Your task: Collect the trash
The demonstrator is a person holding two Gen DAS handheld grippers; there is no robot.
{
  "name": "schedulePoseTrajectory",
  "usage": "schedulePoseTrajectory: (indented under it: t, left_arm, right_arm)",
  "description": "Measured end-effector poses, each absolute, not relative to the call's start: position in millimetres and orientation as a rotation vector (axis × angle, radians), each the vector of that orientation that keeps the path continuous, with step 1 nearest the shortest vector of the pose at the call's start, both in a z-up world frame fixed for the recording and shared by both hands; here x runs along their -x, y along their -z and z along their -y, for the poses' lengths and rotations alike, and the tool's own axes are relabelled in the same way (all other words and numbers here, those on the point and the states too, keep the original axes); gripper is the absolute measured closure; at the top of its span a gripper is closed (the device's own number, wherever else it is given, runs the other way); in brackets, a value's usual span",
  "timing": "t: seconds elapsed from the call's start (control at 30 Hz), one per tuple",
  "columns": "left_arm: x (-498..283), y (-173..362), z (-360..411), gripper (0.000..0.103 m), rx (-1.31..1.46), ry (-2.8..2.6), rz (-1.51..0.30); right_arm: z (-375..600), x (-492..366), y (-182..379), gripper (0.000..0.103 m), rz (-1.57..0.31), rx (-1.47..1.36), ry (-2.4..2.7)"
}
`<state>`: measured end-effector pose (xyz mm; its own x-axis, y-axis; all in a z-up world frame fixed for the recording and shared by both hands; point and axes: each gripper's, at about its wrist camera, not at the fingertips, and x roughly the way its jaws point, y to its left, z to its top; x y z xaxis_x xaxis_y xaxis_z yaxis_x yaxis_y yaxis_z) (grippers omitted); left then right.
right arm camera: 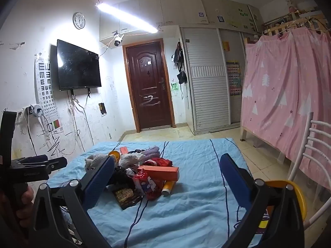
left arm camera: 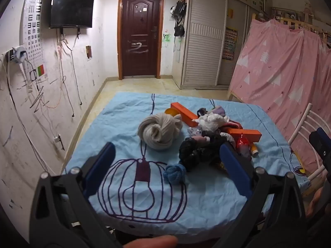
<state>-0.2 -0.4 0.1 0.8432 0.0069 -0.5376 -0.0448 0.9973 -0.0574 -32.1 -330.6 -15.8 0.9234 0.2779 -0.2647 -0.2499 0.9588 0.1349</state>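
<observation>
The left tongs (left arm camera: pixel 165 169) are held with the blue pads spread wide apart and nothing clamped between them, tilted down over the worktop (left arm camera: pixel 124 111), which is covered by a light blue cloth printed with a purple lantern outline. The right tongs (right arm camera: pixel 166 177) are likewise seen fully apart and empty, pointed nearly level across the same cloth.

The trash is gathered in one heap near the middle of the worktop. In the left wrist view, a ball of beige yarn (left arm camera: pixel 160 131) is seen at 12 o'clock from the left tongs, and a small blue knitted ball (left arm camera: pixel 174 173) lies just beside the heap's near edge. A crumpled black bag (left arm camera: pixel 196 153) is found at 1 o'clock, touching the right-hand pad's tip in the picture. Behind it, crumpled white paper (left arm camera: pixel 211 122) and two orange boxes (left arm camera: pixel 184 112) are piled together.

In the right wrist view, a red printed wrapper (right arm camera: pixel 150 184) and a dark flat packet (right arm camera: pixel 126 195) lie at 11 o'clock, with a yellow tube (right arm camera: pixel 168 187) touching the wrapper. A white chair (right arm camera: pixel 310 155) stands at 3 o'clock beside the worktop.
</observation>
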Motion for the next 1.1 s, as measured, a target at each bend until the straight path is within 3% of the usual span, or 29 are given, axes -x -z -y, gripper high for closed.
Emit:
schedulePoseTrajectory:
  t: [1.1]
  left_arm:
    - [0,13,6,0.006,0.074,-0.024,-0.587]
  right_arm:
    - [326,32,14,0.008,-0.287,-0.094,-0.261]
